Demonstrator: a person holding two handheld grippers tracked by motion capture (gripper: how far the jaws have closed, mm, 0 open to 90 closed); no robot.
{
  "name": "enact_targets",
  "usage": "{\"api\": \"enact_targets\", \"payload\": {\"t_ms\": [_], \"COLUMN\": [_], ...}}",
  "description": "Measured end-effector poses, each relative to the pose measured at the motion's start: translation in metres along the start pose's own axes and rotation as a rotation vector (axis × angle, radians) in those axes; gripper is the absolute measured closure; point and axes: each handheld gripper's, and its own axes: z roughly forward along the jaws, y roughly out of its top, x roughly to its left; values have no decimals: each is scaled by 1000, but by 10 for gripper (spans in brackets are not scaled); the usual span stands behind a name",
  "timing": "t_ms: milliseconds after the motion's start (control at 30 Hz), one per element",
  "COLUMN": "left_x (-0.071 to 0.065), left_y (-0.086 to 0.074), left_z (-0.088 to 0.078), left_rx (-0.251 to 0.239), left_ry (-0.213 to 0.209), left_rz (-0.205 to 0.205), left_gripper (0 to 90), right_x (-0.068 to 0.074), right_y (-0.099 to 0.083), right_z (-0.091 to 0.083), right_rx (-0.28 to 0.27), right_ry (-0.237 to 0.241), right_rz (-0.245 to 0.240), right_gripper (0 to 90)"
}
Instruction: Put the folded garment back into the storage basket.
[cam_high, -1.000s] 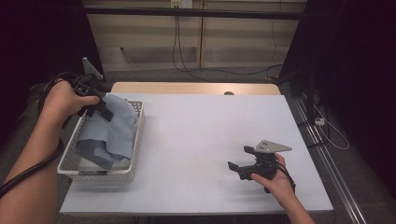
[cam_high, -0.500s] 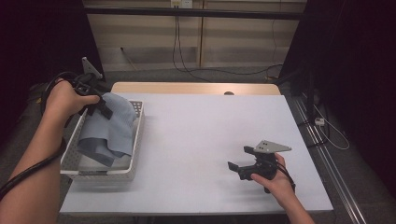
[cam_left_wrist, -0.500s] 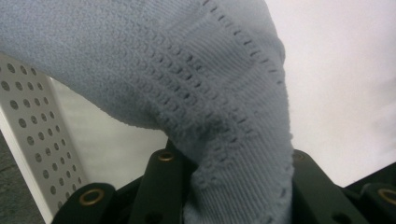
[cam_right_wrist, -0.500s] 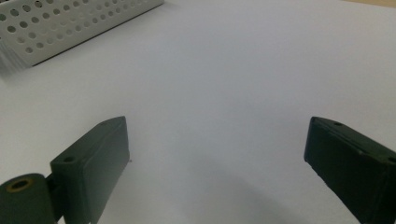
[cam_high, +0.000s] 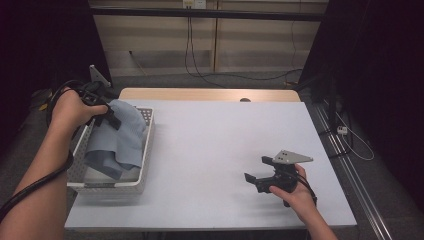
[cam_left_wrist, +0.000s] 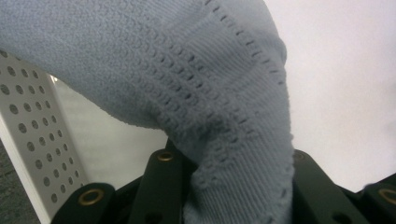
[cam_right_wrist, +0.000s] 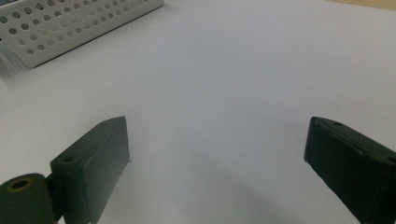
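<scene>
a white table (cam_high: 210, 150) stands in a dark room, with a perforated white basket (cam_high: 142, 165) at its left edge. our left gripper (cam_high: 102, 107) is clamped on a blue knitted cloth (cam_high: 117, 140), lifted partly over the basket's far end while most of it seems to lie inside. our right gripper (cam_high: 260, 175) rests wide open and empty near the front right corner, so spreading the cloth on the table is left.

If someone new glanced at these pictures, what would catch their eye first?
The blue knitted garment, pinched by the left gripper, drapes from the white perforated basket at the table's left edge. Near the front right, the right gripper rests with its fingers spread wide over bare table.
</scene>
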Motion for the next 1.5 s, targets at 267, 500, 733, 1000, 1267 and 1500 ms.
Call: {"api": "enact_targets", "payload": {"t_ms": [267, 500, 733, 1000, 1267, 1500], "left_x": [6, 8, 11, 13, 13, 15], "left_y": [-3, -4, -5, -7, -9, -9], "left_z": [0, 2, 9, 11, 15, 17], "left_rx": [2, -8, -15, -19, -26, -34], "left_ry": [15, 25, 30, 32, 27, 26], "left_rz": [-1, -1, -2, -2, 5, 9], "left_gripper": [718, 718, 717, 716, 715, 714], "right_x": [1, 0, 1, 1, 1, 2], "right_y": [0, 0, 0, 0, 1, 1], "right_z": [0, -1, 0, 0, 0, -2], "right_rx": [-3, -4, -1, -1, -2, -7], "right_ry": [0, -2, 0, 1, -1, 1], "right_rz": [0, 2, 0, -1, -2, -4], "right_gripper": [66, 66, 66, 66, 66, 66]}}
